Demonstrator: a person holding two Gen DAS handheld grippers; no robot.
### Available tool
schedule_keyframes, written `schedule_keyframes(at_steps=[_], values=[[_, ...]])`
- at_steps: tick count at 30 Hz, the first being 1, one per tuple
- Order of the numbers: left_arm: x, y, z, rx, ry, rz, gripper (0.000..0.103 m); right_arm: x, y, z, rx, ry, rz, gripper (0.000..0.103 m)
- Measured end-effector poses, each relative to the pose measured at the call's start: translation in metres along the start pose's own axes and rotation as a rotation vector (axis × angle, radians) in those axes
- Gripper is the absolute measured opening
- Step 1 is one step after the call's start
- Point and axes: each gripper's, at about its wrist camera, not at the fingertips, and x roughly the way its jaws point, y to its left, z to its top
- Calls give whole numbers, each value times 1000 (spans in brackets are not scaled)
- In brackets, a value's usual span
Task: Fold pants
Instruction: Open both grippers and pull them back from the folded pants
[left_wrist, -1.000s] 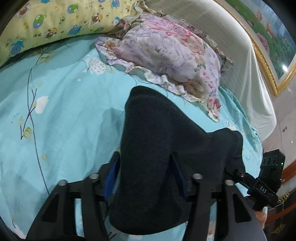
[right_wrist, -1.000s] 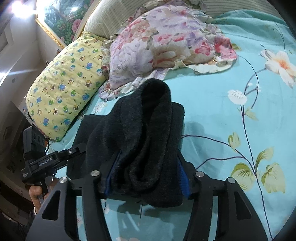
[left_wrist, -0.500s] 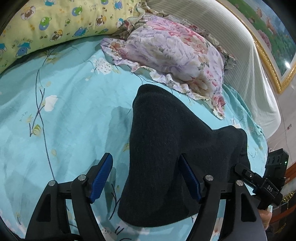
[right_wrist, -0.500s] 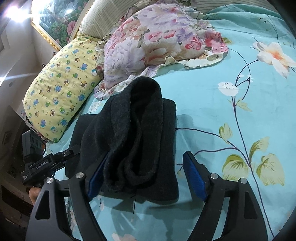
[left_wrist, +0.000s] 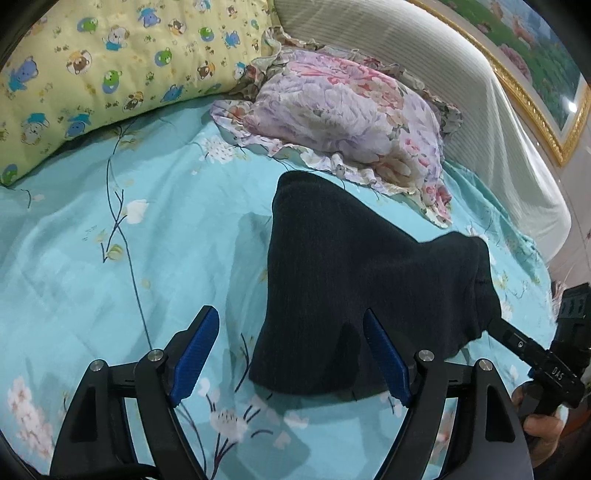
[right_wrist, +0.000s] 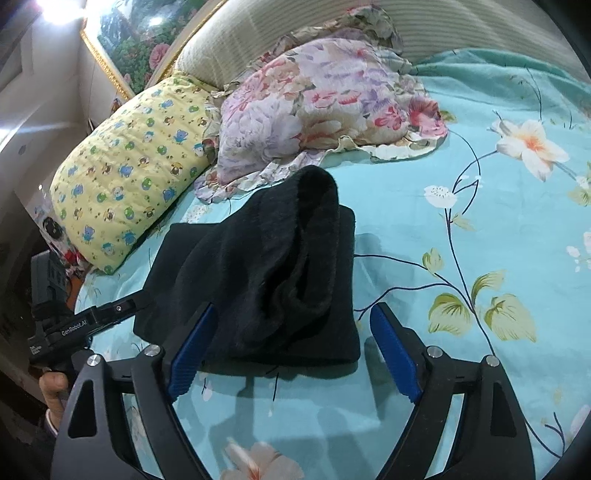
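The dark folded pants (left_wrist: 354, 280) lie as a bundle on the turquoise floral bedsheet (left_wrist: 110, 280); they also show in the right wrist view (right_wrist: 273, 273), with the rolled waist end on top. My left gripper (left_wrist: 291, 350) is open with its blue pads (left_wrist: 195, 350) spread at the bundle's near edge, holding nothing. My right gripper (right_wrist: 295, 347) is open, its blue pads (right_wrist: 395, 347) apart on either side of the bundle's near edge. Each gripper shows in the other's view, the right one (left_wrist: 539, 365) and the left one (right_wrist: 70, 325).
A floral ruffled pillow (left_wrist: 351, 122) and a yellow cartoon-print pillow (left_wrist: 103, 70) lie behind the pants. A striped cream headboard cushion (left_wrist: 480, 110) and a gold-framed picture (left_wrist: 535, 66) stand beyond. The bed's edge is at the left in the right wrist view.
Both grippers were shut on the pants a second ago; both have opened, let go and drawn back a little. The pants now rest on the bed.
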Motion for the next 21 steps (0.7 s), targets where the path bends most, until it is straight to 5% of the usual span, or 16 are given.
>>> schedule_keyframes(at_steps=[21], values=[[-33, -24, -45, 134, -44, 135, 85, -29, 63, -40, -276, -98, -107, 97]])
